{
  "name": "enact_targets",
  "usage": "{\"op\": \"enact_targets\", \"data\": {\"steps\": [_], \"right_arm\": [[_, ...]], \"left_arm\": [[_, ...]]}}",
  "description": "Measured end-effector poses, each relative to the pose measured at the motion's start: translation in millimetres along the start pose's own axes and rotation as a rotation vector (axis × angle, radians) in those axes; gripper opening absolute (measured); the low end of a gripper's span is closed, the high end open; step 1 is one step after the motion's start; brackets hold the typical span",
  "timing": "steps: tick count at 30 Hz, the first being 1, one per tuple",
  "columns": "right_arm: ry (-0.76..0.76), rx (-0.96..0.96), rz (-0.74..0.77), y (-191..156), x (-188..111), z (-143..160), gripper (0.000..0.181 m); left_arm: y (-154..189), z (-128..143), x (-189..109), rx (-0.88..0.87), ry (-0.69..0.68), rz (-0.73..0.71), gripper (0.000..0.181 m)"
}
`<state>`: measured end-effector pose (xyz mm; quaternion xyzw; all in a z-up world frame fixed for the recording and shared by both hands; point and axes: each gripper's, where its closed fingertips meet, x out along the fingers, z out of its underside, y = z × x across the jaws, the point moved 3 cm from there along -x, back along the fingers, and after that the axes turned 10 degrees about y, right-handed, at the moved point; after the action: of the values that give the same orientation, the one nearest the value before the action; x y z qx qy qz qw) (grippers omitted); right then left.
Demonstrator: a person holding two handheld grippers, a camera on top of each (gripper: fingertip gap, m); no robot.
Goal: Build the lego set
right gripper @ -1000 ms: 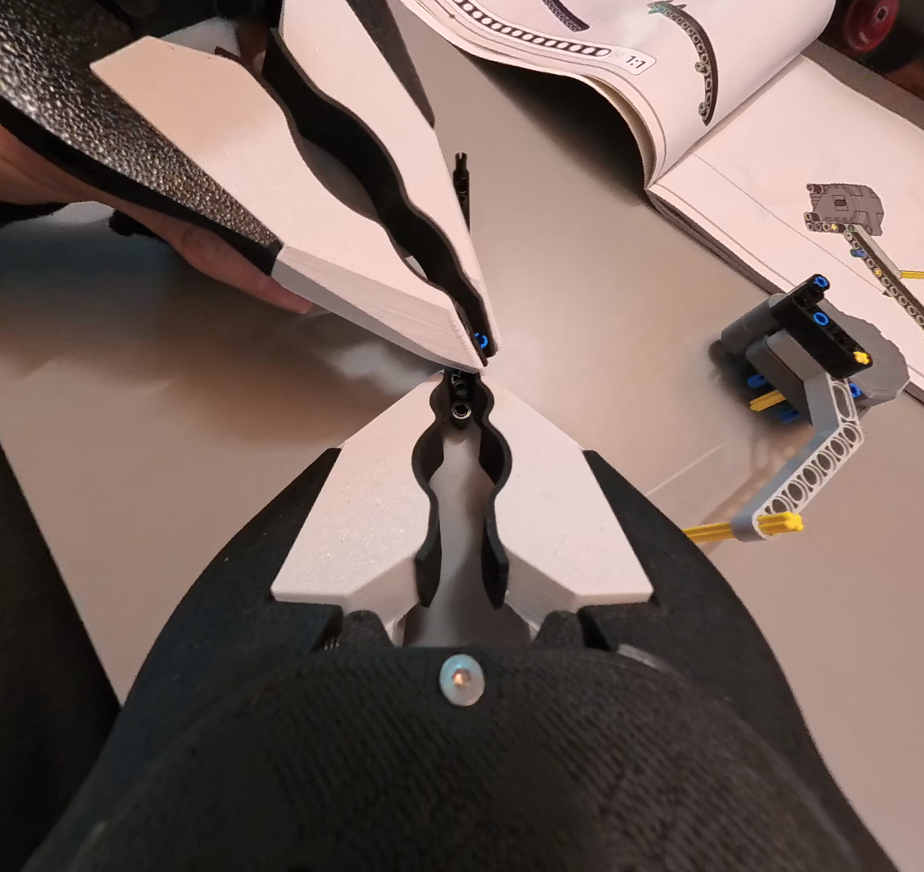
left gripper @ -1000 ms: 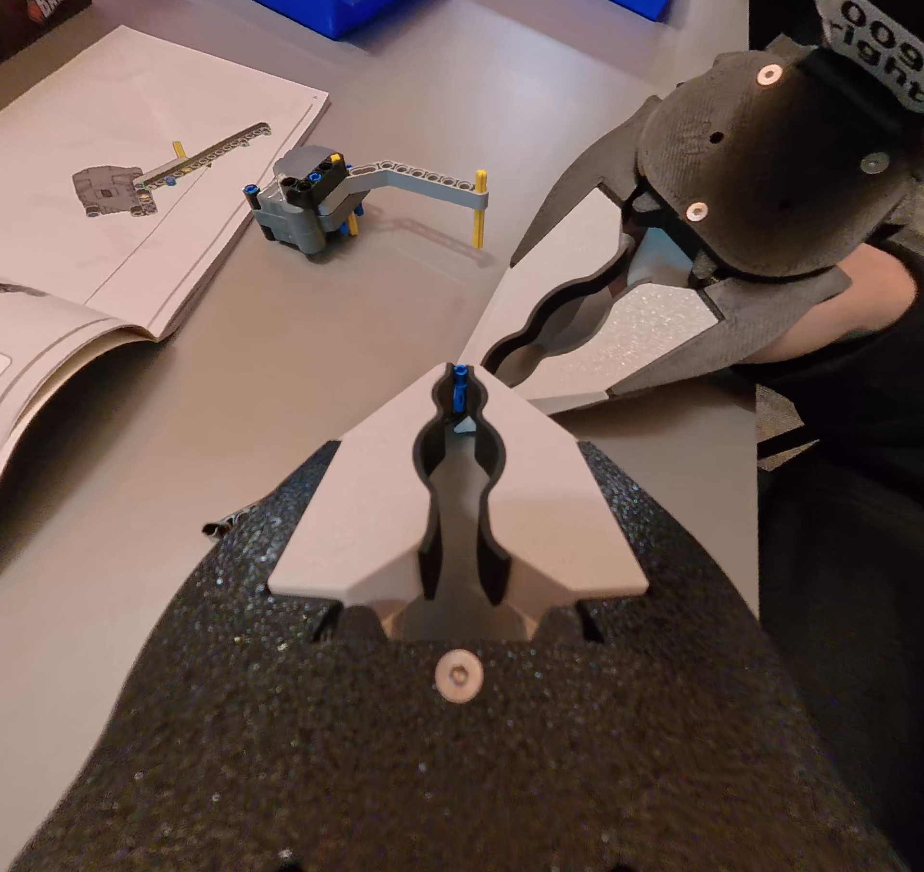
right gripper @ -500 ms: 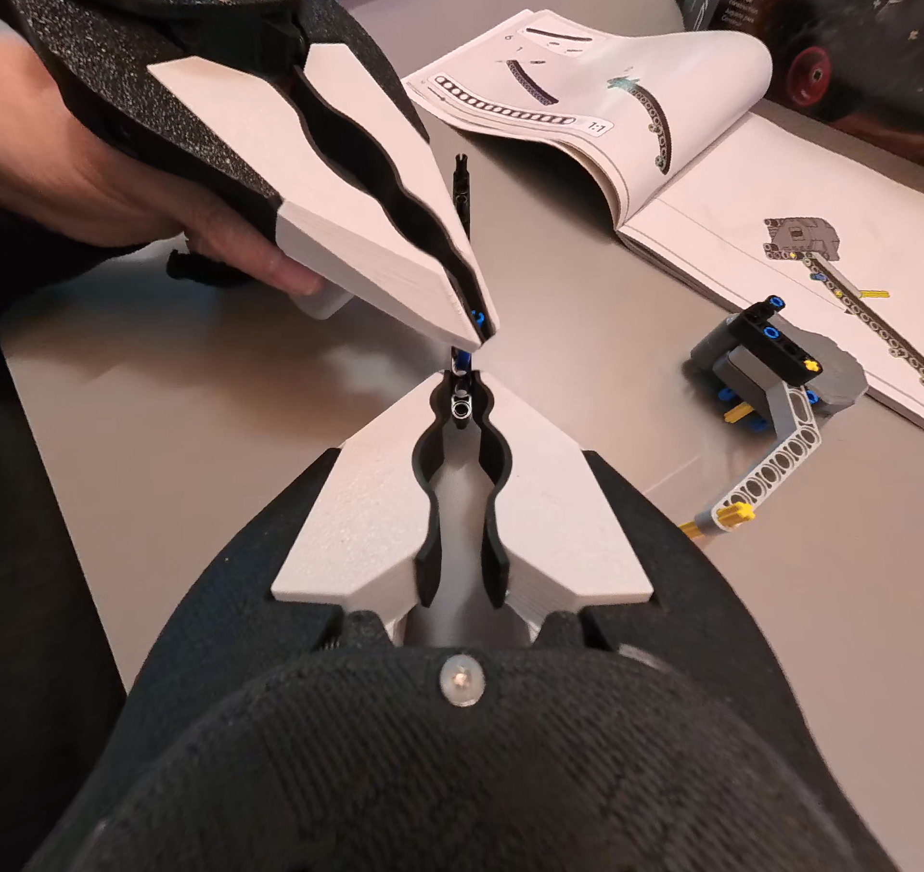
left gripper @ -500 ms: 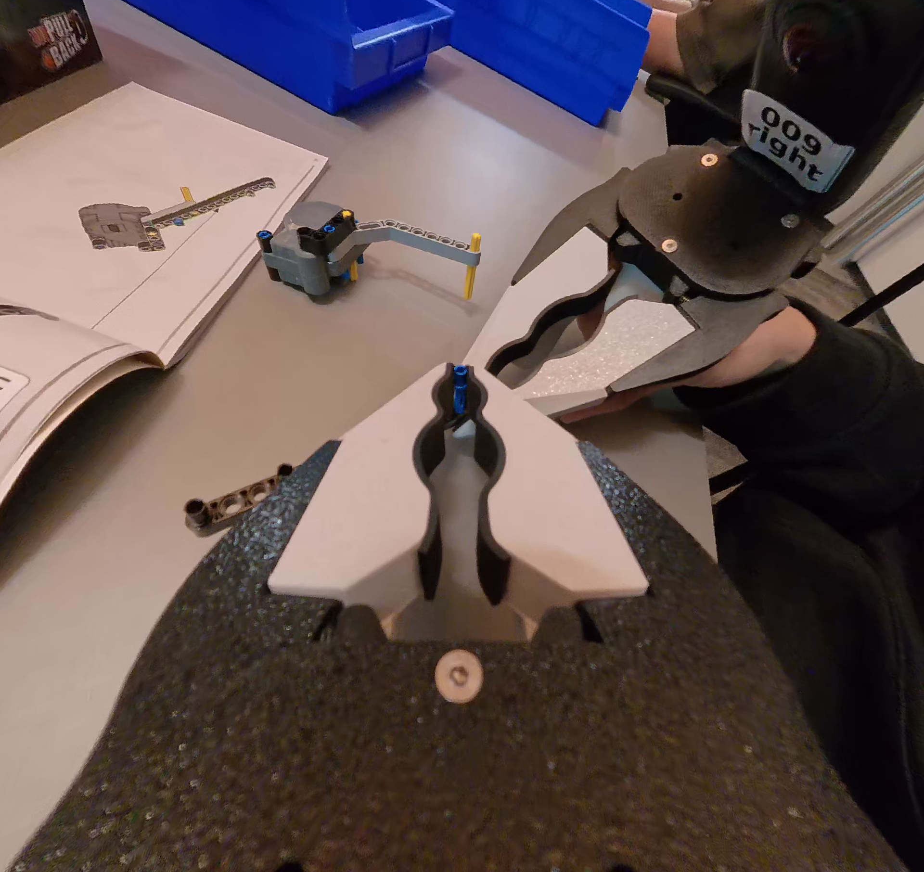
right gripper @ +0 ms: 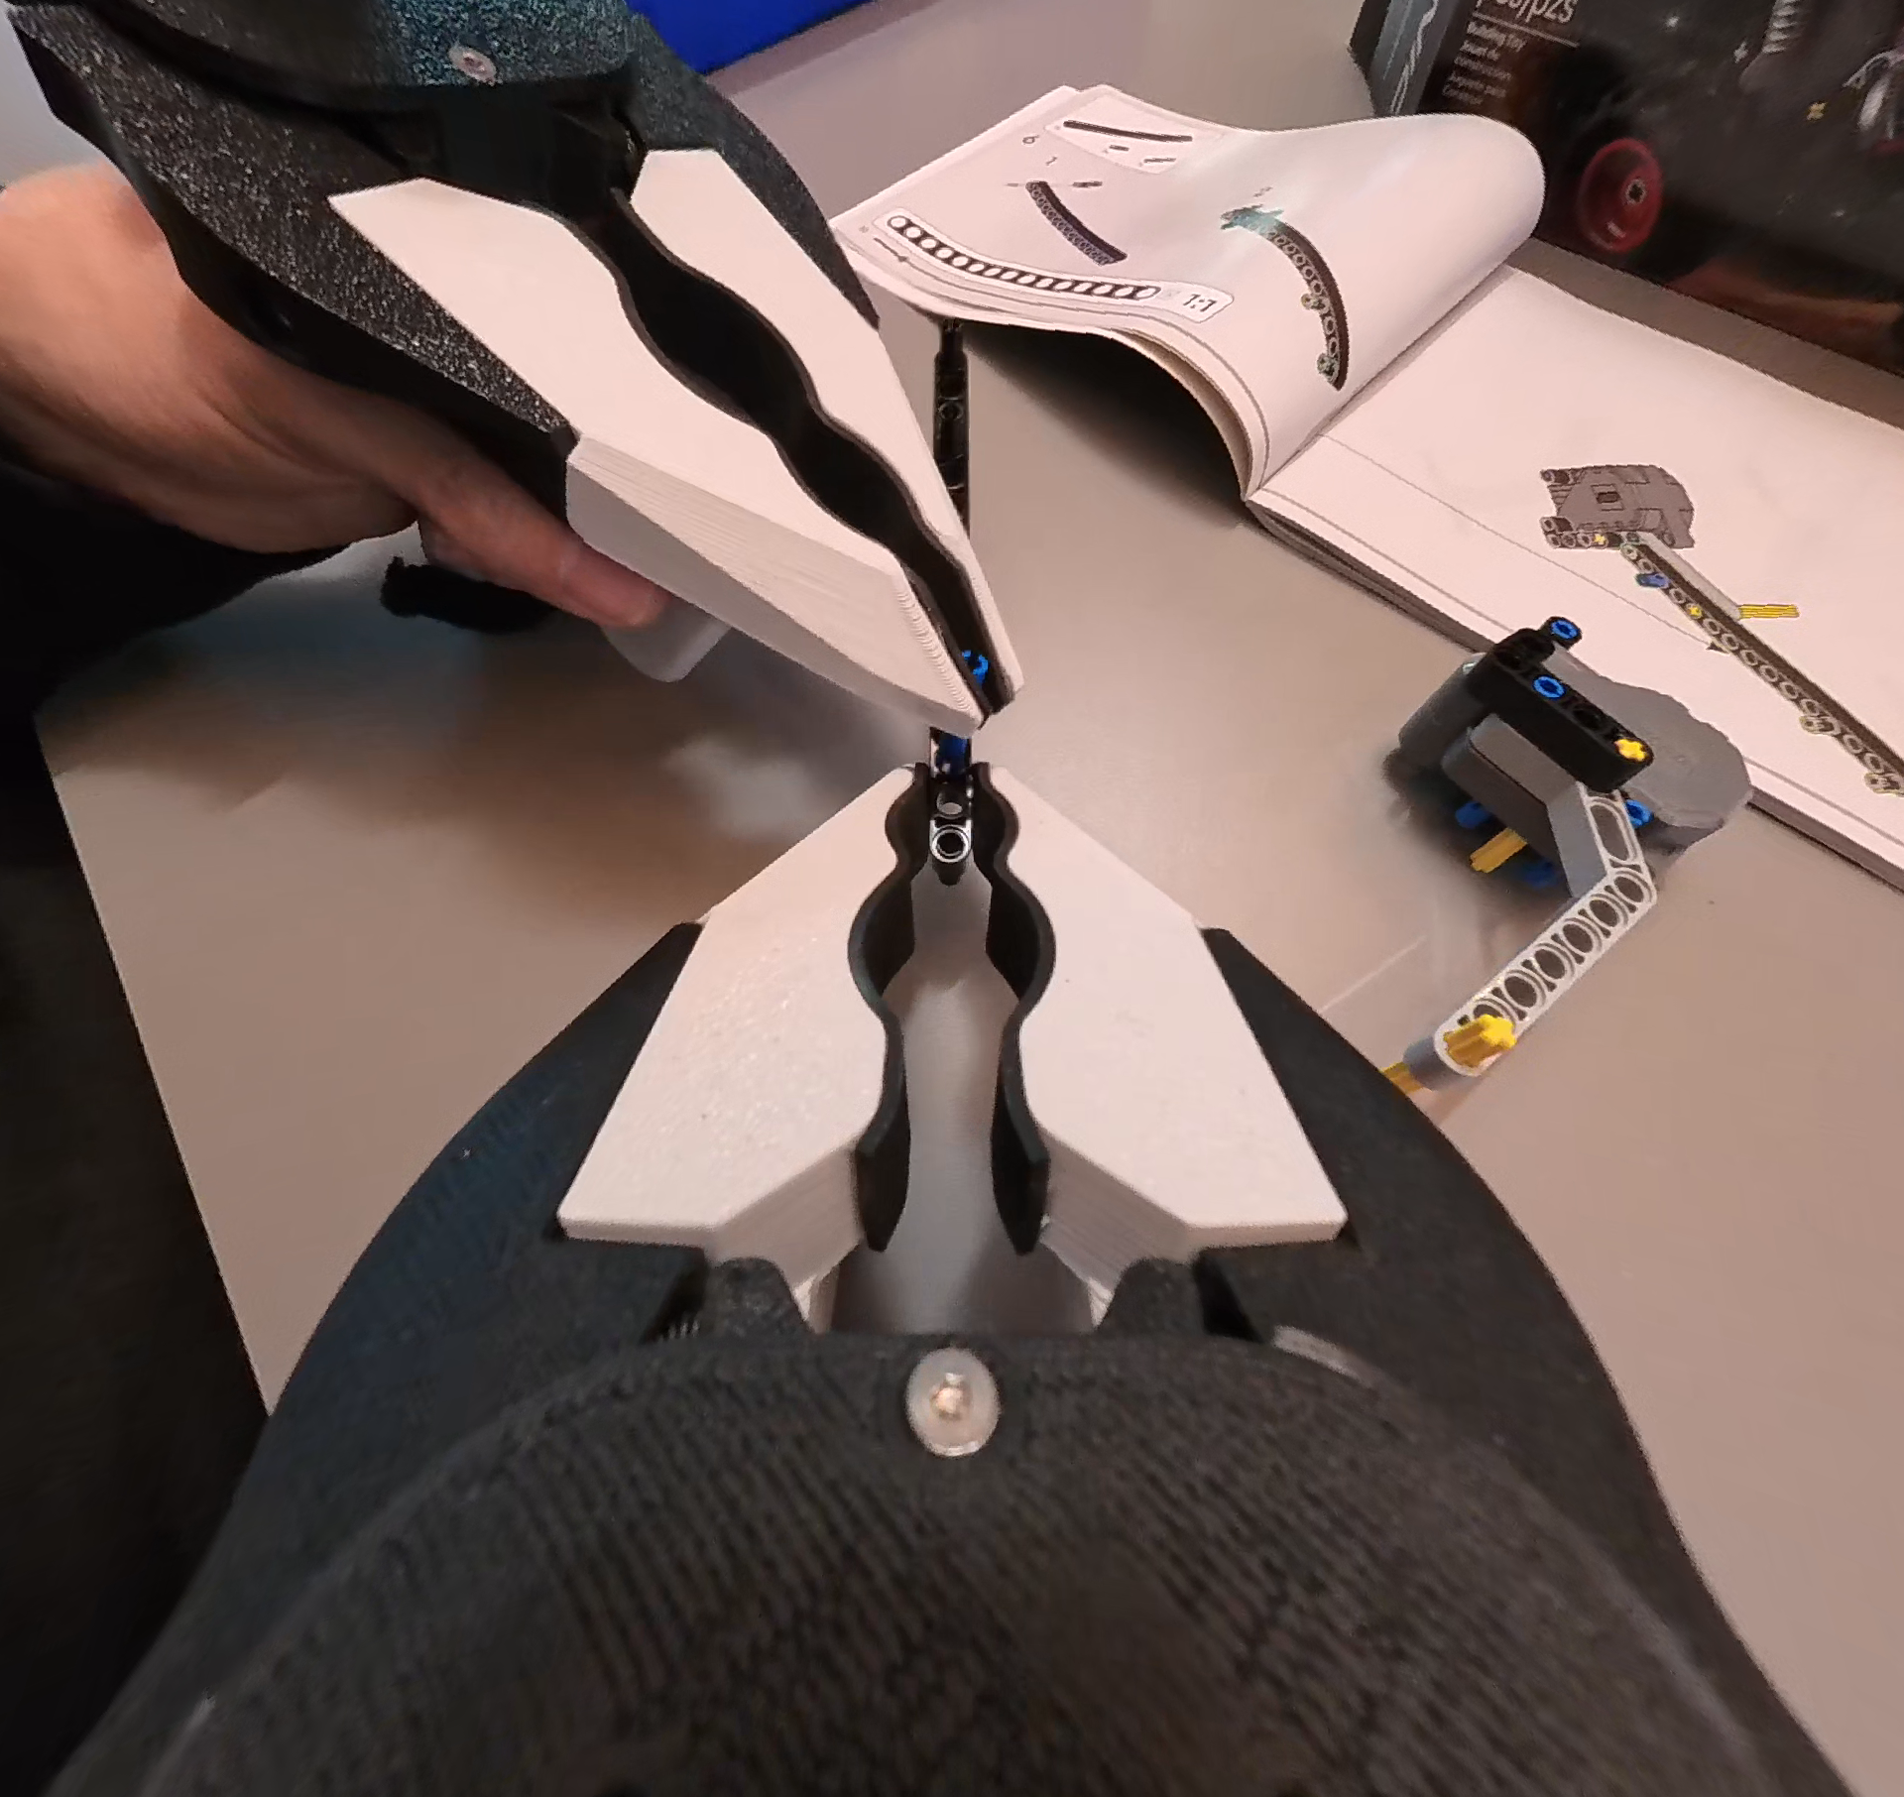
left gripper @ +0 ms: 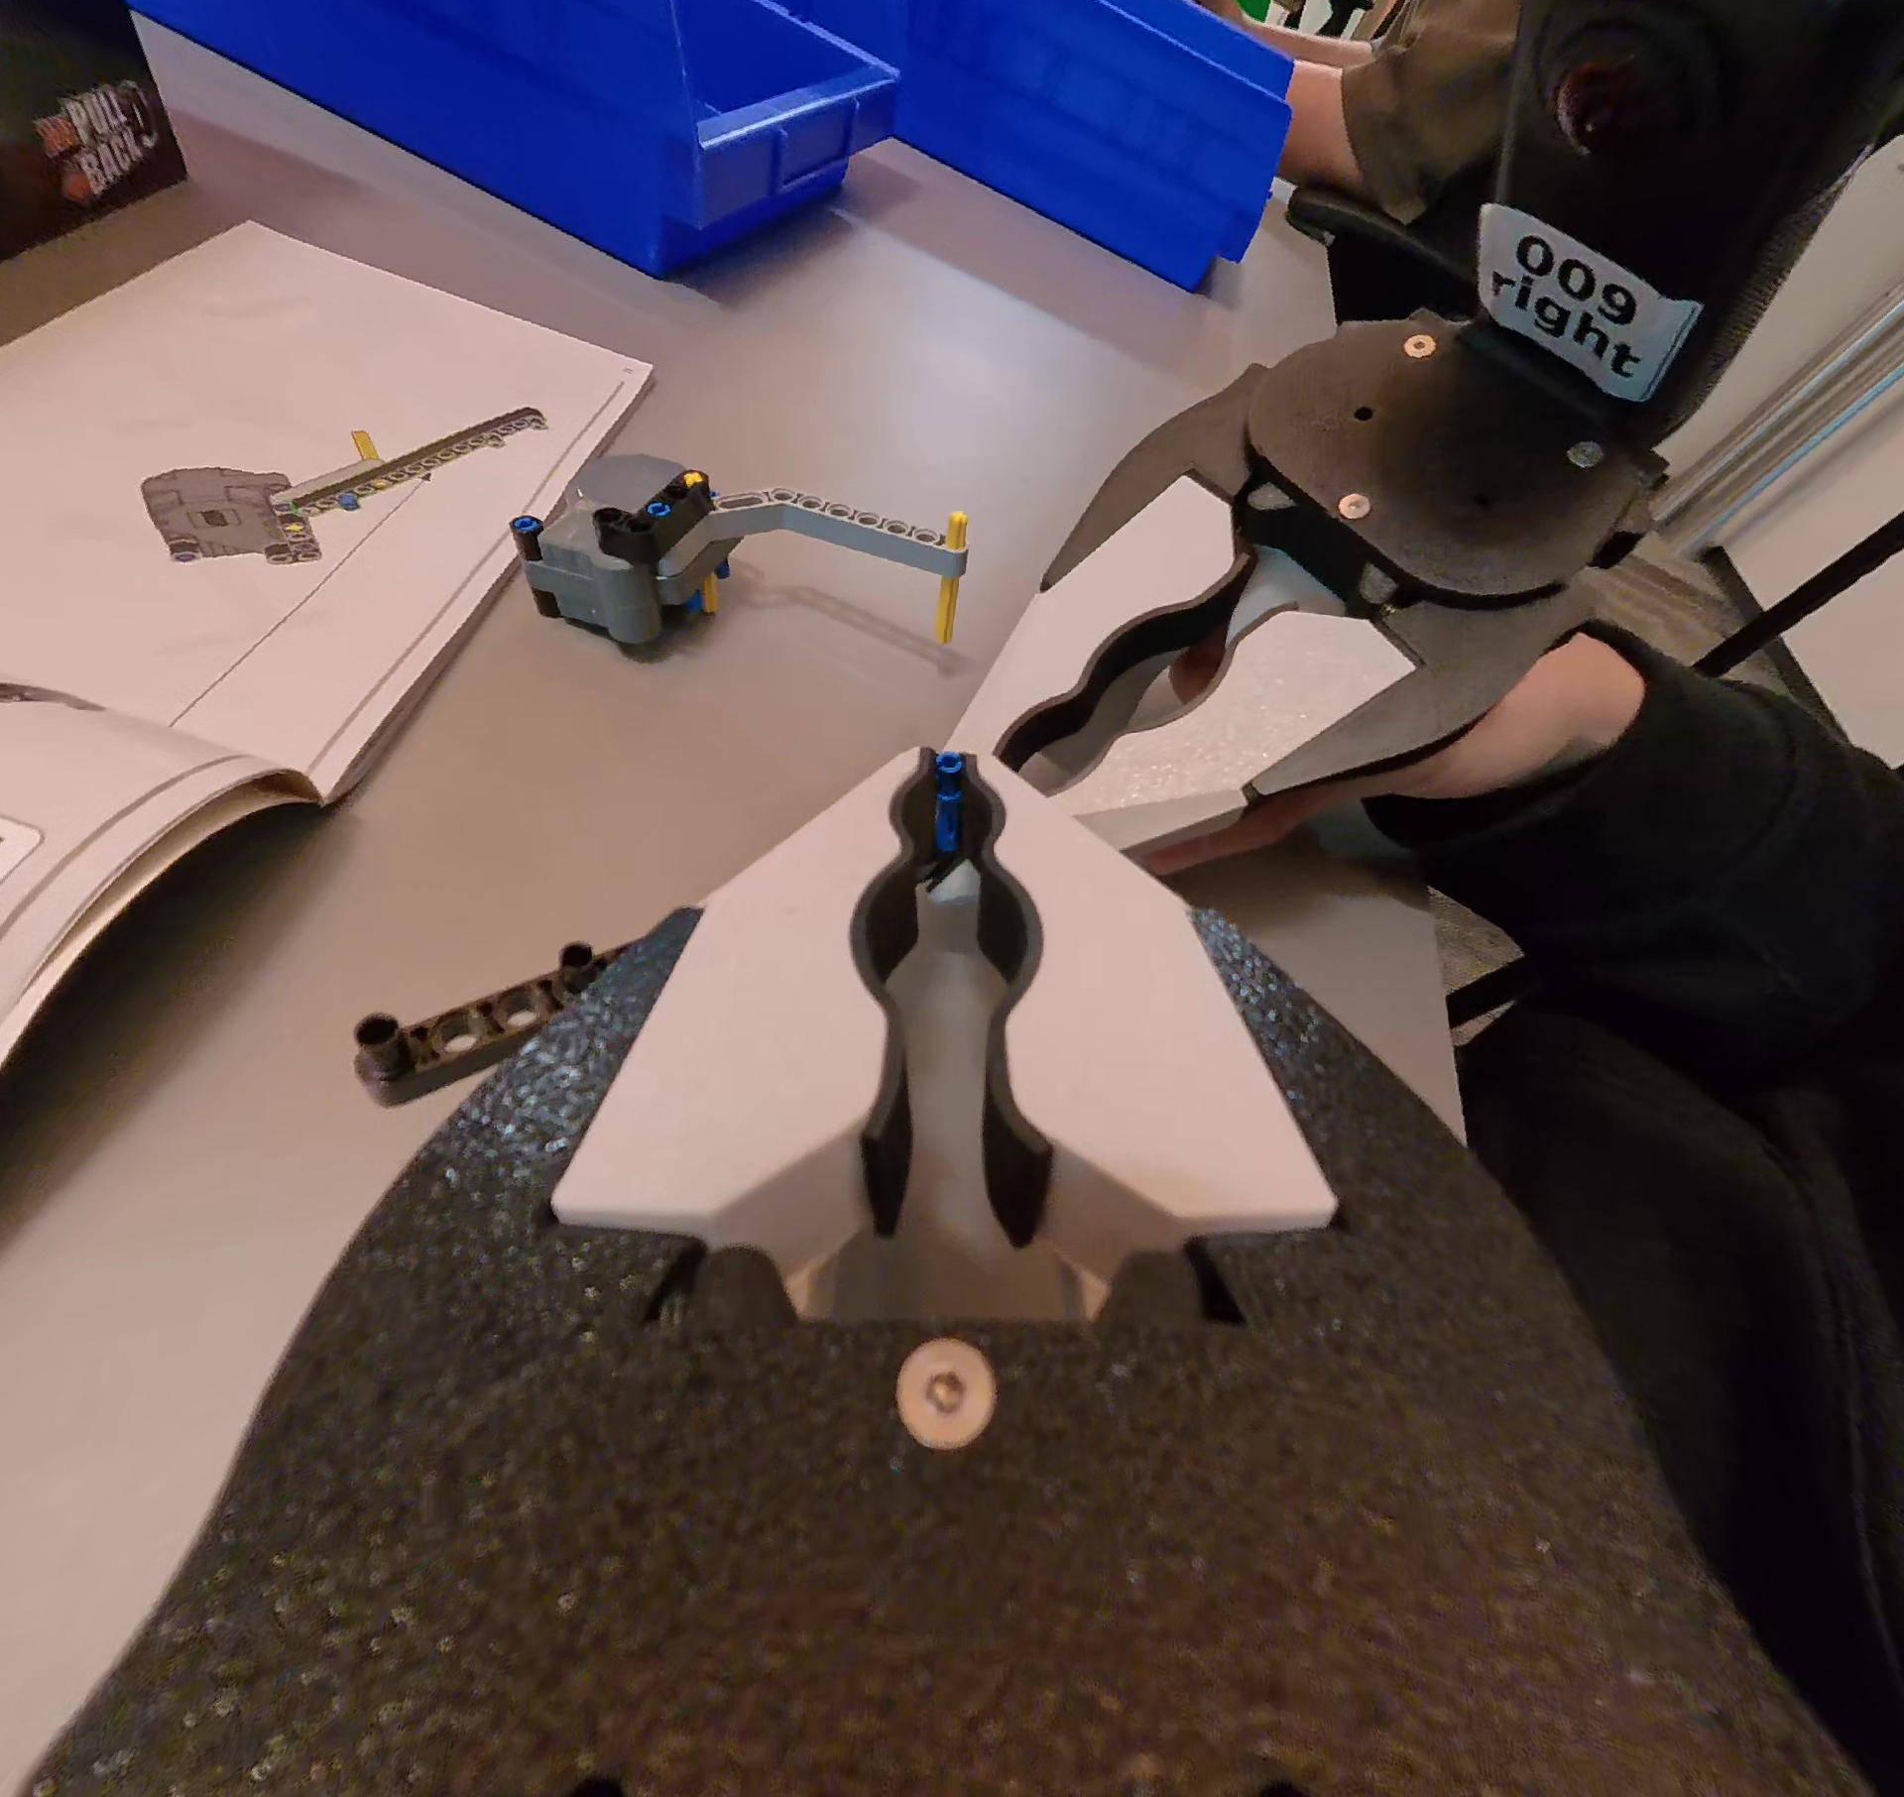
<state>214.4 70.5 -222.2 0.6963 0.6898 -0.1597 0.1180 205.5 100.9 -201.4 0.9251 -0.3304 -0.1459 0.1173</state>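
while the left hand-held gripper (left gripper: pixel 946 787) pinches a blue pin (left gripper: pixel 946 800), the labelled right hand-held gripper (right gripper: pixel 950 787) seemingly clamps a black piece (right gripper: pixel 950 836).

Two blue plastic bins (left gripper: pixel 639 89) sit side by side at the far edge of the grey worktop (left gripper: pixel 927 336). Behind them, a person's arm in a brown sleeve (left gripper: pixel 1432 99) shows near a black chair (left gripper: pixel 1370 223).

Each claw, left claw (left gripper: pixel 946 769) and right claw (right gripper: pixel 950 769), has a speckled black textured body, two pale grey wedge fingers (left gripper: pixel 742 1026) lined with wavy black pads and one silver screw (left gripper: pixel 946 1389). A white label (left gripper: pixel 1571 310) marks the right one; black sleeves (left gripper: pixel 1690 820) cover the wrists.
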Motion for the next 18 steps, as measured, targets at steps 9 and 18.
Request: {"op": "enact_targets", "data": {"steps": [9, 18], "right_arm": [[0.002, -0.048, 0.043, 0.9, 0.6, -0.9, 0.006], [0.099, -0.005, 0.013, 0.0, -5.1, -12.4, 0.006]], "left_arm": [[2.7, -0.5, 1.2, 0.225, -0.037, 0.003, 0.001], [5.6, -11.7, -3.5, 0.186, 0.069, 0.079, 0.001]]}}
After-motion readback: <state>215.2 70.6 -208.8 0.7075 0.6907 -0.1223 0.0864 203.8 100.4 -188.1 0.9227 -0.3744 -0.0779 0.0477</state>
